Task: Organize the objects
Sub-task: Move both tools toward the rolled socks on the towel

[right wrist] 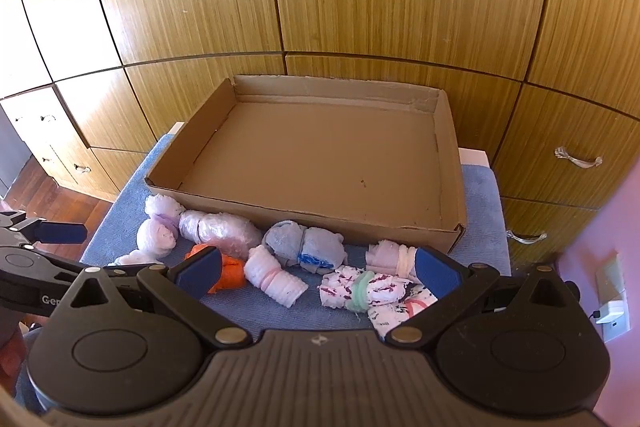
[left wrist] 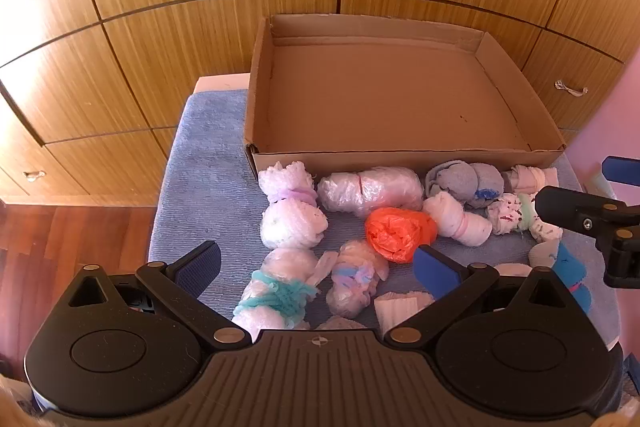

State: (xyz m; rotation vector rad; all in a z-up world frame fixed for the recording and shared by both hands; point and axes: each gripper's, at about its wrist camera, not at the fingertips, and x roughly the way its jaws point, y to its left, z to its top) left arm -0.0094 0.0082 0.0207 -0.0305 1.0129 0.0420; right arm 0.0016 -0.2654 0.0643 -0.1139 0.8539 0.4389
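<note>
blue towel (left wrist: 208, 187) (table beneath, probably) bears cardboard box (left wrist: 400, 157) and bundles (left wrist: 370, 189).

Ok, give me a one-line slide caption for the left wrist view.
Open left gripper hovers over rolled bundles on a blue towel, empty cardboard box behind.

Two wrist cameras, both tilted down over my fingers

Left looks from the towel's (left wrist: 208, 163) near-left edge, right from its near-right; both closely share the cardboard box (right wrist: 450, 195) and bundles before it.
</note>
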